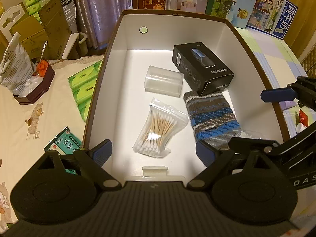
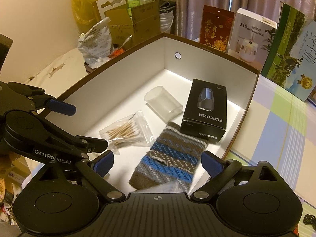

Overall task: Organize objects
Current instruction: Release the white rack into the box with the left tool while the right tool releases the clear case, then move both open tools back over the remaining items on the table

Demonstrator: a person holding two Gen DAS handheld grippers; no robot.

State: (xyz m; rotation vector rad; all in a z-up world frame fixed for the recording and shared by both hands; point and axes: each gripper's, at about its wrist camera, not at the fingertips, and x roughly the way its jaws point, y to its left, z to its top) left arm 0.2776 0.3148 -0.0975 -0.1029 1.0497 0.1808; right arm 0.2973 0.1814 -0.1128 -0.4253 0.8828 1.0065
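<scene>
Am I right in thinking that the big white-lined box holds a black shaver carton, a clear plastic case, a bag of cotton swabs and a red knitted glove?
Not quite: the knitted glove is blue, brown and grey striped, not red, as the right wrist view shows. The rest holds: the white-lined box contains the black shaver carton, the clear plastic case and the bag of cotton swabs.

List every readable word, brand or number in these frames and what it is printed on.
"FLYCO": black box inside the storage box.
"J10 HUMIDIFIER": white carton behind it.
"PURE MILK": green and blue carton.
"GenRobot.AI": arm of the left gripper.
"DAS": cut off, on the right gripper.
Chinese characters on the red box: not transcribed.
Other packets: too blurred.
</scene>
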